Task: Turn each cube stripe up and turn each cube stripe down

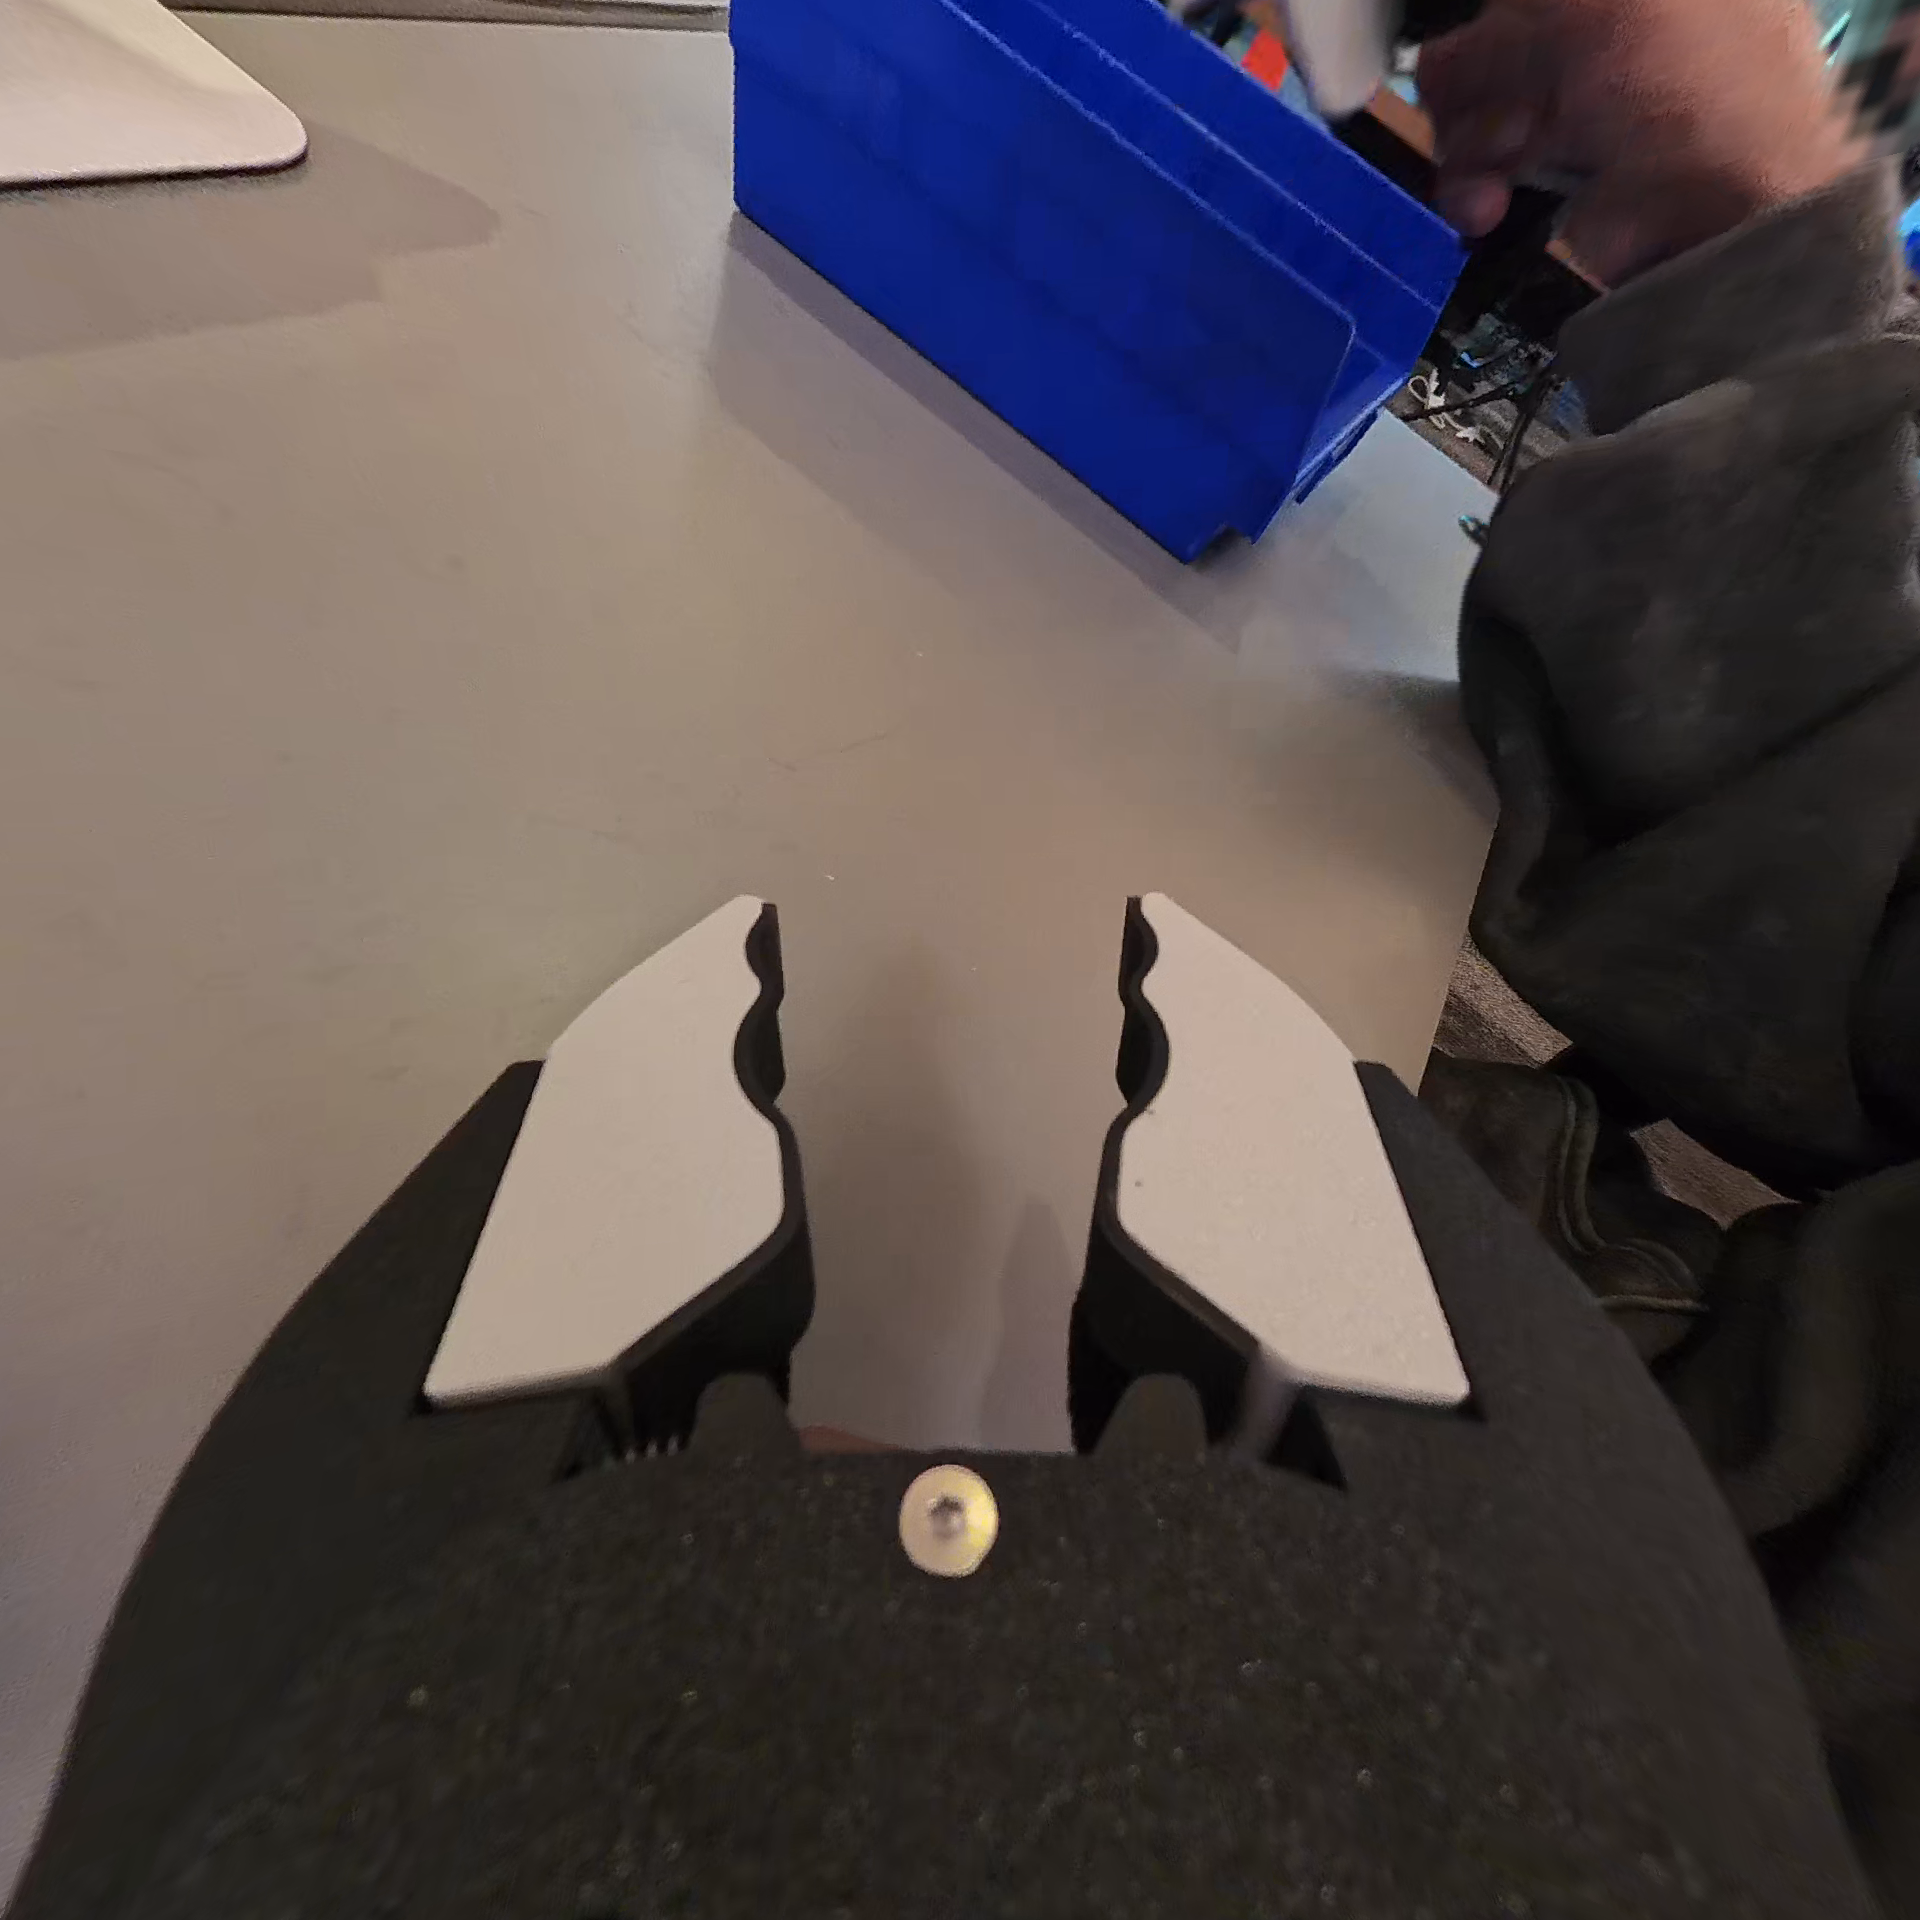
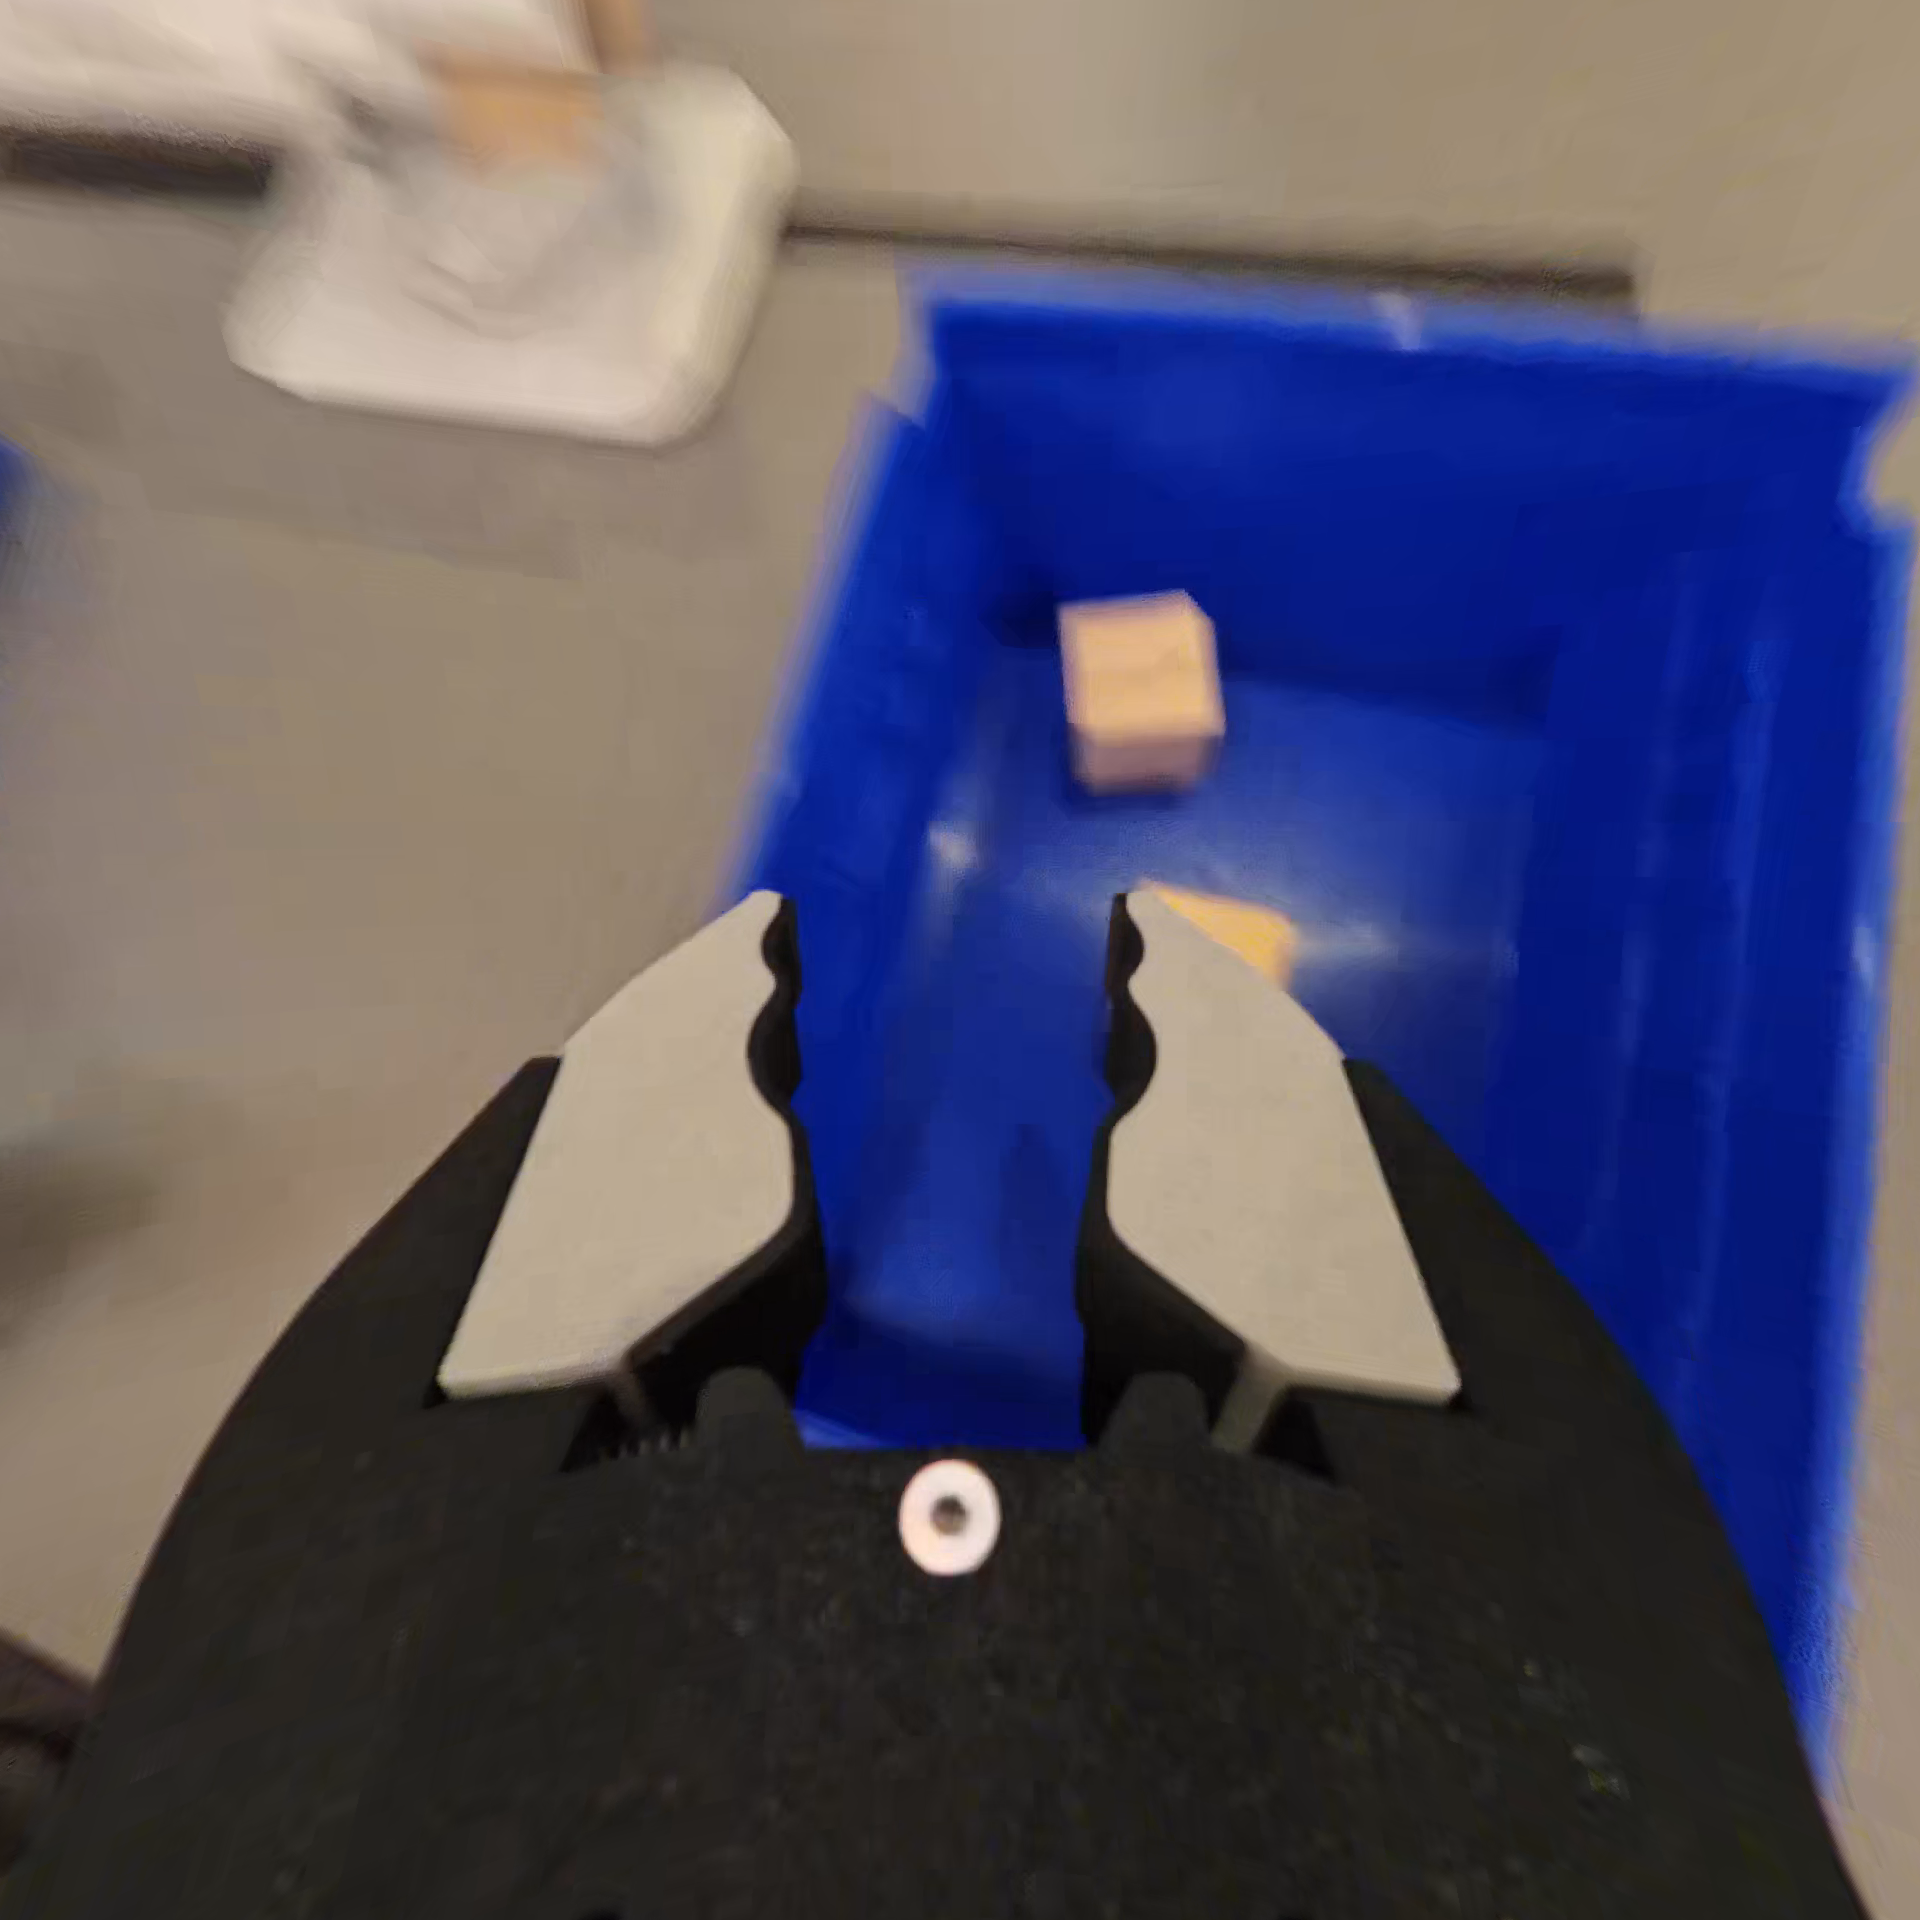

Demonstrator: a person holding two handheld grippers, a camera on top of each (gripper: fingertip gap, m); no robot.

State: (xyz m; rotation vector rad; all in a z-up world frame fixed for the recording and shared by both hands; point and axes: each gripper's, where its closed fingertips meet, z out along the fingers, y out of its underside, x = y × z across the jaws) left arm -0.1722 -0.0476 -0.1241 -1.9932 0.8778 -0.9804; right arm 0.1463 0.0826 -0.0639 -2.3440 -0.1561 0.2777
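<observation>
The left claw (image 1: pixel 951 914) stands with its fingers apart and nothing between them, over the bare grey surface (image 1: pixel 416 675). A blue plastic bin (image 1: pixel 1039 260) rests on that surface ahead and to the right; a dark sleeve (image 1: pixel 1704 779) lies at the right edge. The right claw (image 2: pixel 954 914) is likewise spread and empty, poised above the bin's (image 2: pixel 1662 831) interior. One wooden cube (image 2: pixel 1141 688) sits on the bin floor toward the far wall. A second cube (image 2: pixel 1242 930) lies nearer, partly hidden behind the right finger. Blur hides any stripe.
</observation>
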